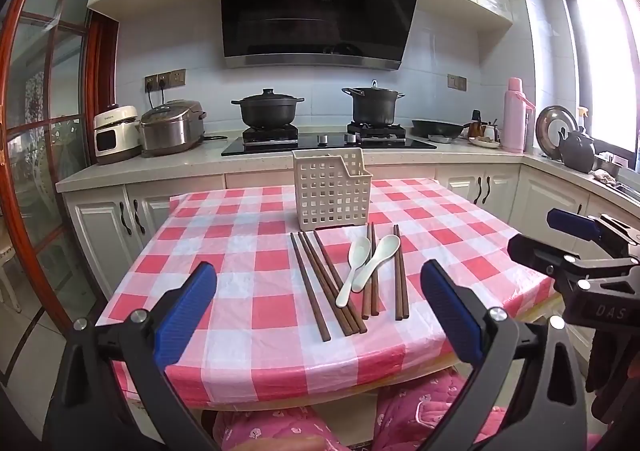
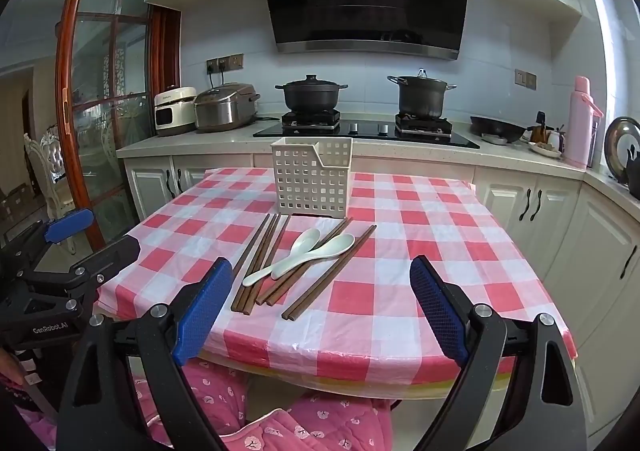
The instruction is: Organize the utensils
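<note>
Several brown wooden chopsticks [image 1: 320,283] [image 2: 260,263] lie side by side on the pink-and-white checked tablecloth [image 1: 240,235] [image 2: 420,251]. Two white spoons [image 1: 360,267] [image 2: 304,255] rest across them. Behind them stands a cream perforated basket [image 1: 332,191] [image 2: 312,183], with nothing showing inside. My left gripper [image 1: 320,291] is open, hovering above the table's near edge, short of the utensils. My right gripper [image 2: 322,283] is open too, with nothing between its blue pads. Each gripper shows at the side of the other's view, the right gripper [image 1: 560,243] and the left gripper [image 2: 80,235].
Behind the table runs a counter with a black hob [image 1: 328,141], two dark pots [image 1: 268,107] [image 1: 374,103], a rice cooker [image 1: 172,127] and a pink flask [image 1: 514,115]. White cabinets [image 2: 532,203] stand close on the right. A person's pink quilted legs [image 2: 280,411] are under the table's near edge.
</note>
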Demonstrator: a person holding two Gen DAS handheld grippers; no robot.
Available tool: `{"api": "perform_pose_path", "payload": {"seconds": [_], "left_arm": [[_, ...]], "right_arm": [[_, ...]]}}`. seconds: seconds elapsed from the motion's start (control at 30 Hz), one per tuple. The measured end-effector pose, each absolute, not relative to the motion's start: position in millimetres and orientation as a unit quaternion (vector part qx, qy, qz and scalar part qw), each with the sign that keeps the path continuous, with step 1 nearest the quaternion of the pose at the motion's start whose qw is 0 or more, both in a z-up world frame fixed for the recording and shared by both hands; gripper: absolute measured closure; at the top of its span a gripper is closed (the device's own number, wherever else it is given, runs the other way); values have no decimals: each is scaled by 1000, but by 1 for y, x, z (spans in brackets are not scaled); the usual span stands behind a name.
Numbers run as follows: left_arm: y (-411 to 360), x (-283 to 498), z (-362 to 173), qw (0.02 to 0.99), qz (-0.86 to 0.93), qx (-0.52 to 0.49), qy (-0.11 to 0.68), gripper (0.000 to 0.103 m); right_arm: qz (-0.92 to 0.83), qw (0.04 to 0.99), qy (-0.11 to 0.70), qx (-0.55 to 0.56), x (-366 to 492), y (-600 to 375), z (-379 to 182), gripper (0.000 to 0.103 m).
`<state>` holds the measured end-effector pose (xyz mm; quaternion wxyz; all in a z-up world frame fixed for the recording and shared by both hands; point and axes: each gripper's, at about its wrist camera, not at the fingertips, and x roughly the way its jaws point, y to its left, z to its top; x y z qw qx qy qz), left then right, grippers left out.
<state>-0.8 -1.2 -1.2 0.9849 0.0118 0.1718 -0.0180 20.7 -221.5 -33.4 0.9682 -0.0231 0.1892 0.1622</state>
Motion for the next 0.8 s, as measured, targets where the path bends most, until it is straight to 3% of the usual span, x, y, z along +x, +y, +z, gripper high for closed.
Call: {"api": "perform_pose_path", "payload": {"seconds": [0.8], "left_arm": [[-2,-3,0,985,-19,11,172,5]], "right_arm": [[163,968,189,-24,20,-221,-32,18]]}}
